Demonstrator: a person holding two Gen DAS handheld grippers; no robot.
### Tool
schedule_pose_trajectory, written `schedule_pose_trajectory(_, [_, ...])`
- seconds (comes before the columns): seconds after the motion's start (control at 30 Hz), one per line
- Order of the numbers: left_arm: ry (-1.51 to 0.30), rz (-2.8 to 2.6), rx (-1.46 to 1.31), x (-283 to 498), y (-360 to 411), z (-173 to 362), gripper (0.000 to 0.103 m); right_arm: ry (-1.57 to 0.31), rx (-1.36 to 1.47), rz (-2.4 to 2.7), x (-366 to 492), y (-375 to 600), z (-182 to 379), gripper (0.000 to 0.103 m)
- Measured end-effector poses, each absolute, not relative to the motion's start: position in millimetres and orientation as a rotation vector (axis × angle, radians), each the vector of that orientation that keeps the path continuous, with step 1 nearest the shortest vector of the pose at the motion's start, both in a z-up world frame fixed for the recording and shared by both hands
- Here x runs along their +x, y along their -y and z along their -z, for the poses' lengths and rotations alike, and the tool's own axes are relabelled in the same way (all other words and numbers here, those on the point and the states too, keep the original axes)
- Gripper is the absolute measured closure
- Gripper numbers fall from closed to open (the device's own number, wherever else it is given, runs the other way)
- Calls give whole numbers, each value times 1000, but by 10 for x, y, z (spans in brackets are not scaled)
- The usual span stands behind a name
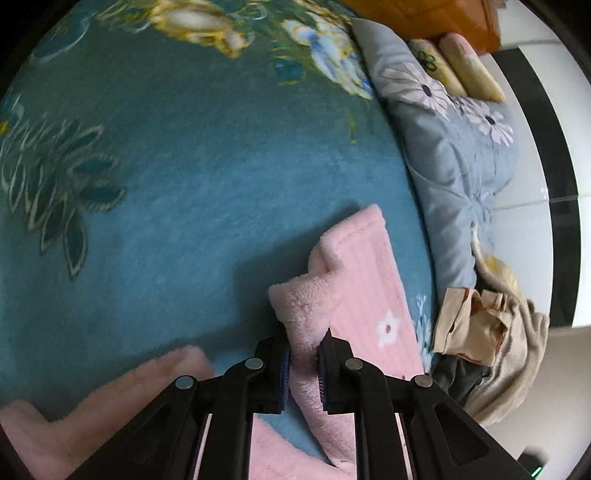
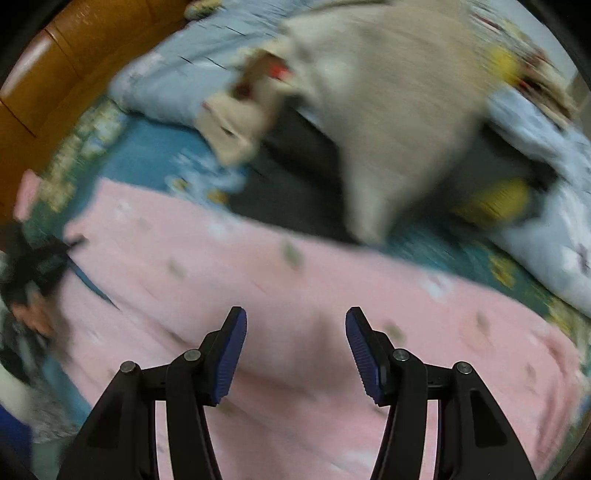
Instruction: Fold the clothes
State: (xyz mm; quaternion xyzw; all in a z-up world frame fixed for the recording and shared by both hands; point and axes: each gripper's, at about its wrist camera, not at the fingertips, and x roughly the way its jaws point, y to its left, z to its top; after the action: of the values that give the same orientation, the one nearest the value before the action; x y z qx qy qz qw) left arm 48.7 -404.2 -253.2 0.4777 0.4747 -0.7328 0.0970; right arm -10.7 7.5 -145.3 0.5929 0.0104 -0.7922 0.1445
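A pink fleece garment (image 1: 365, 280) with small white flowers lies on a teal floral blanket (image 1: 184, 184). My left gripper (image 1: 306, 338) is shut on a raised fold of its fluffy edge, and the cloth is pinched between the blue pads. More pink fleece trails under the gripper at lower left. In the blurred right wrist view the same pink garment (image 2: 258, 266) spreads flat across the bed. My right gripper (image 2: 295, 314) hangs open just above it with nothing between its fingers.
A grey-blue flowered quilt (image 1: 443, 155) is bunched along the bed's right side, with a beige garment (image 1: 491, 332) and dark cloth beside it. The beige garment (image 2: 399, 110) lies beyond the pink one. Wooden headboard (image 1: 424, 18) at the top; white floor past the bed.
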Motion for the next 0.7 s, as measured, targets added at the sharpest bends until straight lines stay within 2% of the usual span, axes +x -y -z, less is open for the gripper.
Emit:
schedule_pose_trajectory(0.1, [-1399, 2176, 1424, 515, 4052, 2488, 84, 34, 1589, 2168, -472, 500, 1525, 46])
schedule_pose_trajectory(0.17, [-1393, 2186, 1429, 561, 4053, 2462, 72, 15, 1552, 2080, -673, 964, 1647, 46])
schedule_pose_trajectory(0.2, [-1386, 2202, 1428, 590, 4038, 2454, 58, -28, 1543, 2040, -761, 1226, 1722, 47])
schedule_pose_trajectory(0.23, [-1381, 2217, 1426, 604, 4023, 2449, 48, -84, 1540, 2002, -847, 1497, 1805, 49])
schedule_pose_trajectory(0.33, [-1383, 2234, 1421, 664, 4028, 2460, 45, -231, 1564, 1911, -1021, 2124, 2059, 49])
schedule_pose_trajectory(0.5, [-1512, 2202, 1348, 775, 4154, 2541, 45, -384, 1593, 1885, -1128, 2622, 2365, 49])
schedule_pose_trajectory(0.6, [-1476, 2224, 1334, 756, 4145, 2527, 51, -423, 1602, 1894, -1100, 2706, 2481, 49])
schedule_pose_trajectory(0.63, [-1455, 2232, 1329, 748, 4141, 2516, 66, -434, 1595, 1901, -1078, 2715, 2486, 55])
schedule_pose_trajectory(0.67, [-1443, 2239, 1326, 734, 4140, 2510, 77, -446, 1583, 1903, -1050, 2725, 2472, 74])
schedule_pose_trajectory(0.7, [-1439, 2244, 1324, 715, 4140, 2507, 86, -464, 1578, 1891, -1017, 2754, 2461, 86])
